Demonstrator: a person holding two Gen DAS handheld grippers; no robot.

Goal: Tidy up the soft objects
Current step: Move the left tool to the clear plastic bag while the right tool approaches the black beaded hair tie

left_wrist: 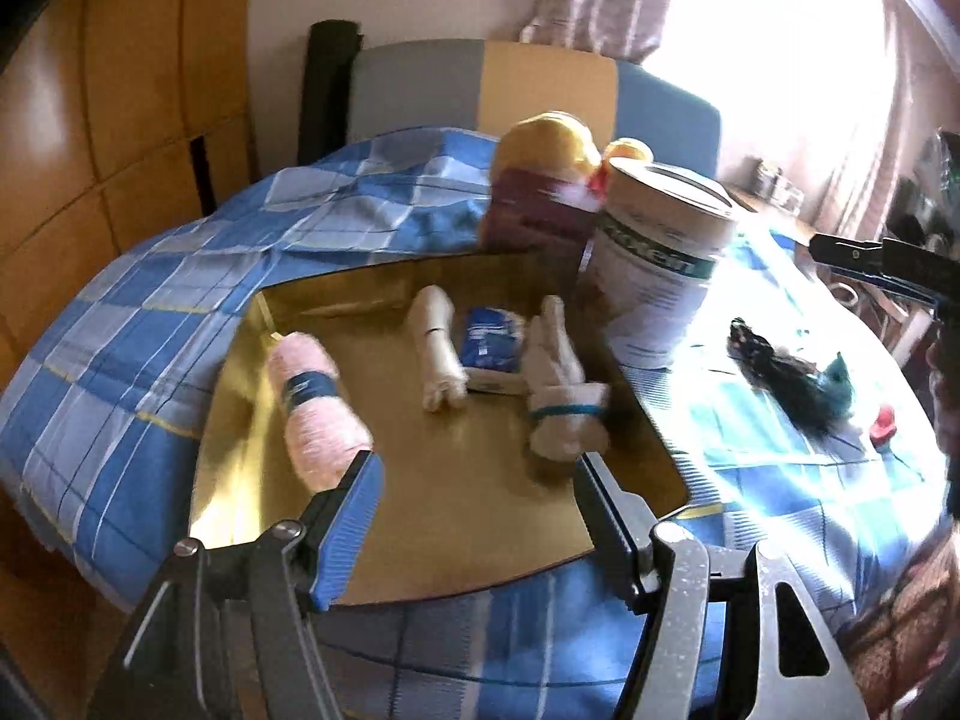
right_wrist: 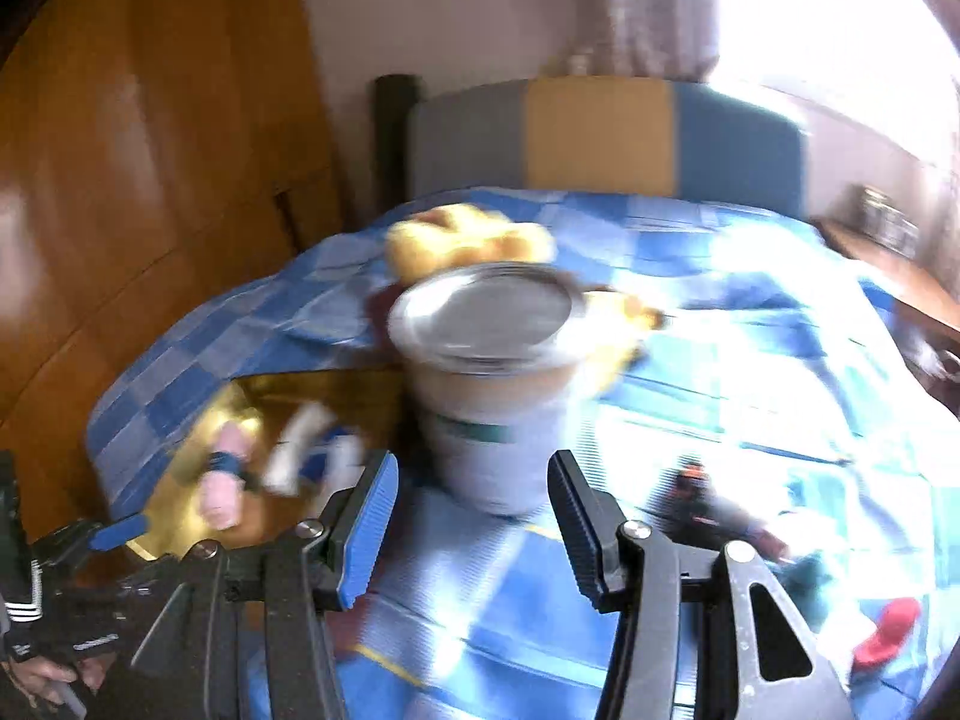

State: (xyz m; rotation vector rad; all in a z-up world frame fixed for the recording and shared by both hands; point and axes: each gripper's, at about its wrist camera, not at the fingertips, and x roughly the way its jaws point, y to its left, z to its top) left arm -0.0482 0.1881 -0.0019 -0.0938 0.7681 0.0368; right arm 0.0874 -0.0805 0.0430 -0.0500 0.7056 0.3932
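Left claw [left_wrist: 474, 480]: wide open, empty, over gold tray [left_wrist: 420, 516]'s near edge. Ahead: pink sock roll [left_wrist: 318, 402], white rolls [left_wrist: 435, 354], collected for sorting. Right claw [right_wrist: 474, 480]: open, empty, facing canister [right_wrist: 492, 384]; dark sock [right_wrist: 708, 504] to its right on bed [right_wrist: 750, 360], likely next.

Nothing here reads clearly. The white canister [left_wrist: 657, 276] carries a green band with pale lettering and small print below, all too blurred to make out. The blue packet [left_wrist: 489, 339] on the gold tray [left_wrist: 480, 510] shows illegible white print.
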